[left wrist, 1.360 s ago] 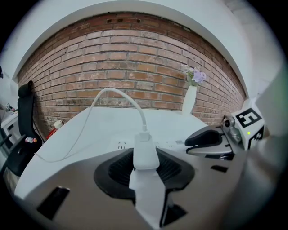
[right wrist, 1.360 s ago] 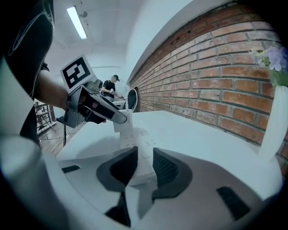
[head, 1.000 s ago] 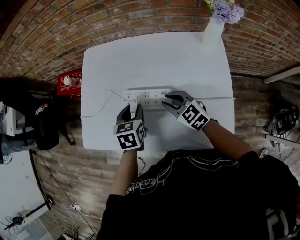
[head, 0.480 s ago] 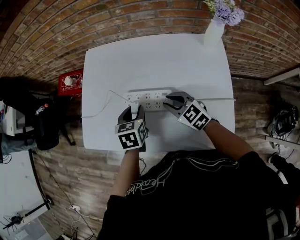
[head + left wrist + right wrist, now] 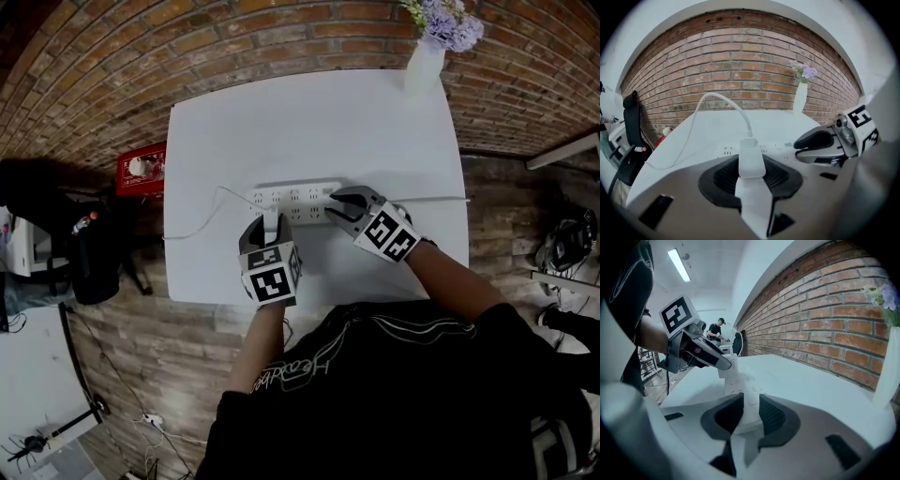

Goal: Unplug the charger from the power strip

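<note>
A white power strip lies across the middle of the white table. My left gripper is shut on the white charger, which stands at the strip's left part. The charger's white cable arcs up and away to the left. I cannot tell whether the charger's prongs still sit in the socket. My right gripper is shut on the strip's right end. In the right gripper view the left gripper holds the charger upright over the strip.
A white vase with purple flowers stands at the table's far right corner. The strip's own cord runs off to the right. A red box and a dark bag lie on the floor at left. A brick wall lies beyond.
The left gripper has tilted slightly with the charger still in it. The right gripper has stayed on the strip's end.
</note>
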### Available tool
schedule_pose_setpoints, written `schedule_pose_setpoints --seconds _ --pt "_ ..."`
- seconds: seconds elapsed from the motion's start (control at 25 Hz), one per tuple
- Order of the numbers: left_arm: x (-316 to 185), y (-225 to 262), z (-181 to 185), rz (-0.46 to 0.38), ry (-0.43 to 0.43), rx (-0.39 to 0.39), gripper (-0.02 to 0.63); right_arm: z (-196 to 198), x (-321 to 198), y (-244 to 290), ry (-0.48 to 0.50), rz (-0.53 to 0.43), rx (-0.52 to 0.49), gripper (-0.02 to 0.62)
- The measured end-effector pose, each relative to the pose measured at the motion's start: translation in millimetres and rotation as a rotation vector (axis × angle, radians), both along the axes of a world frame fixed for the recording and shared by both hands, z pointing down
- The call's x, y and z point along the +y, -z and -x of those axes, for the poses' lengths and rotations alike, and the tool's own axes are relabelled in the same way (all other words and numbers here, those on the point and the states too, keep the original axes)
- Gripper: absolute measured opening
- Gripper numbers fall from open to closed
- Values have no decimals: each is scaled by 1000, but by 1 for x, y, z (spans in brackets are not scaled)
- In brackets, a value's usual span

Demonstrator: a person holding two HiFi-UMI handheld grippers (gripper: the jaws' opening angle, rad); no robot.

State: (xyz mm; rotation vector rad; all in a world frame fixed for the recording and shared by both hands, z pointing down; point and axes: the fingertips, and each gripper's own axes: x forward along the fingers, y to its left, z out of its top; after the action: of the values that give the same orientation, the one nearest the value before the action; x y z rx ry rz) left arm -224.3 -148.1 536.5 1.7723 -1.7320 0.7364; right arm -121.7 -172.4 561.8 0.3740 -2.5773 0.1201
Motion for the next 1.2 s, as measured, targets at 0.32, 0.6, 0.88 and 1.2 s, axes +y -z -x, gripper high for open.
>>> schedule_pose_setpoints --seconds 0.32,0.6,0.88,1.2 --pt "-1 0 4 13 14 136 138 0 0 1 5 -1 -1 84" --pt "1 3 -1 0 -20 -26 137 0 1 0 8 -5 -4 84" --pt "0 2 3 -4 -8 127 138 -1 2 0 16 -6 -3 84" --pt "3 5 -3 -23 -46 9 137 -1 3 1 21 -20 -7 83"
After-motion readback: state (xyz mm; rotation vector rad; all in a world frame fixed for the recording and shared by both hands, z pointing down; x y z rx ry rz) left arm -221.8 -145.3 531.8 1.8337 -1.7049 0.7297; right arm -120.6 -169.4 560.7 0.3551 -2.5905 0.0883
